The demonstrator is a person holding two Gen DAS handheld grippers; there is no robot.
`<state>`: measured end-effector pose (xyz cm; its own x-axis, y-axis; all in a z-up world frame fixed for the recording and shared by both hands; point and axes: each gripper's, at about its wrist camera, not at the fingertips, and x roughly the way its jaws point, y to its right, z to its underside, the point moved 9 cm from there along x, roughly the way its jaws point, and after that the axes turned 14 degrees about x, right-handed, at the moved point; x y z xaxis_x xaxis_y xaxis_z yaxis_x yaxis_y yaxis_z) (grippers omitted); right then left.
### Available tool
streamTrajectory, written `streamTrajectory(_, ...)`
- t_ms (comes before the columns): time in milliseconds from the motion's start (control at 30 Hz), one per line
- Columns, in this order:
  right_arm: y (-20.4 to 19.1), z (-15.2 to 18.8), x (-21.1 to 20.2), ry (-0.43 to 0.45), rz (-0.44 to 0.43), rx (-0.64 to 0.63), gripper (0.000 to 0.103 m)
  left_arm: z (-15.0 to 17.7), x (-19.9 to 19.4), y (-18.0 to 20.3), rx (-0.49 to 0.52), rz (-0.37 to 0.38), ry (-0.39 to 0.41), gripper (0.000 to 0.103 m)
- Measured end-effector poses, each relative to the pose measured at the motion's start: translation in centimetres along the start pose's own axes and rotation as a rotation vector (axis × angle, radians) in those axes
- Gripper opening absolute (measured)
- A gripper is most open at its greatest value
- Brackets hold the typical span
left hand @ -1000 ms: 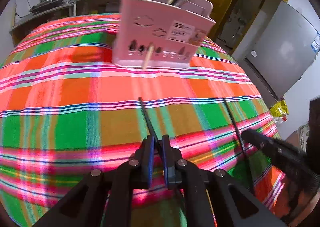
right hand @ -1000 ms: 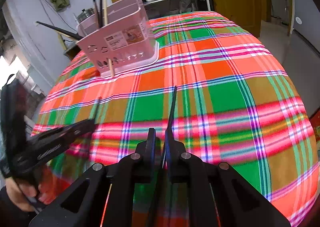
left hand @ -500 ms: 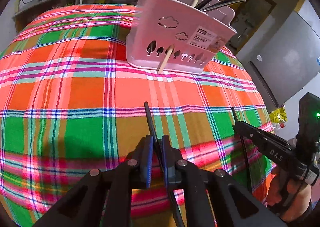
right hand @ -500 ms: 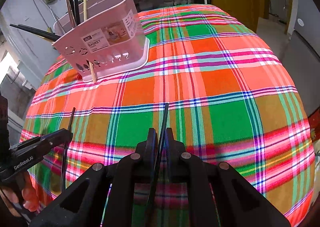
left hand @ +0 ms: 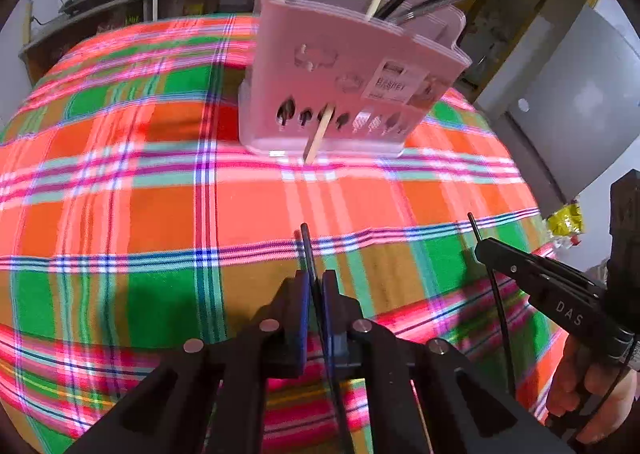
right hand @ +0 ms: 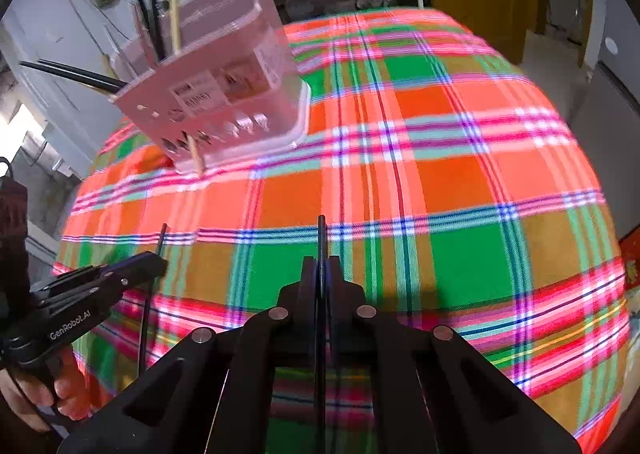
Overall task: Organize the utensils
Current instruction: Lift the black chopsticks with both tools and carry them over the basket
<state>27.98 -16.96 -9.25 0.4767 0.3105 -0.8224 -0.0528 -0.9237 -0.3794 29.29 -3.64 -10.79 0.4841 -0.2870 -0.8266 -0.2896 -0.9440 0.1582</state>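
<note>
Nearest the left wrist camera, the left gripper (left hand: 315, 286) is clamped on a thin black chopstick (left hand: 307, 250) whose tip pokes out ahead. The right gripper (right hand: 321, 274) likewise pinches a second black chopstick (right hand: 321, 238) (each tool is carried by a bare hand (left hand: 588, 402)). Both hover above a bright plaid tablecloth (left hand: 160, 214) in orange, green and pink. Farther back on the cloth stands a pink utensil basket (left hand: 344, 86) holding black and wooden chopsticks; one wooden chopstick (left hand: 318, 136) pokes through a front hole.
</note>
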Motion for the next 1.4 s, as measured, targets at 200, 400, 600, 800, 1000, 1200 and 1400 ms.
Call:
streamTrajectory(200, -1.9, -1.3, -4.0, 0.080, -0.052, -0.027, 0.004, -1.9, -4.9, 0.8, 0.026, 0.017, 0.097, 0.004)
streamTrajectory(400, -4.2, -3.3, -9.0, 0.175, -0.101, -0.060, 0.004, -4.7, -10.8, 1.9, 0.062, 0.023, 0.208, 0.004)
streamTrajectory(600, -6.0, -4.9, -13.6, 0.273, -0.138, -0.081, 0.004, -7.3, -15.4, 2.4, 0.104, 0.019, 0.293, 0.004)
streamTrajectory(800, -7.2, -5.5, -16.4, 0.333, -0.163, -0.098, 0.004, -8.3, -17.4, 2.8, 0.133, 0.009, 0.325, 0.004)
streamTrajectory(1000, -7.2, -4.9, -16.1, 0.320, -0.161, -0.102, 0.004, -7.8, -16.8, 2.9, 0.142, 0.004, 0.312, 0.004)
streamTrajectory(1200, -7.7, -4.2, -15.9, 0.311, -0.153, -0.117, 0.004, -7.8, -17.0, 3.0, 0.163, 0.003, 0.298, 0.004)
streamTrajectory(1400, -8.5, -4.7, -16.9, 0.328, -0.171, -0.127, 0.004, -8.8, -18.2, 2.9, 0.186, 0.006, 0.309, 0.004)
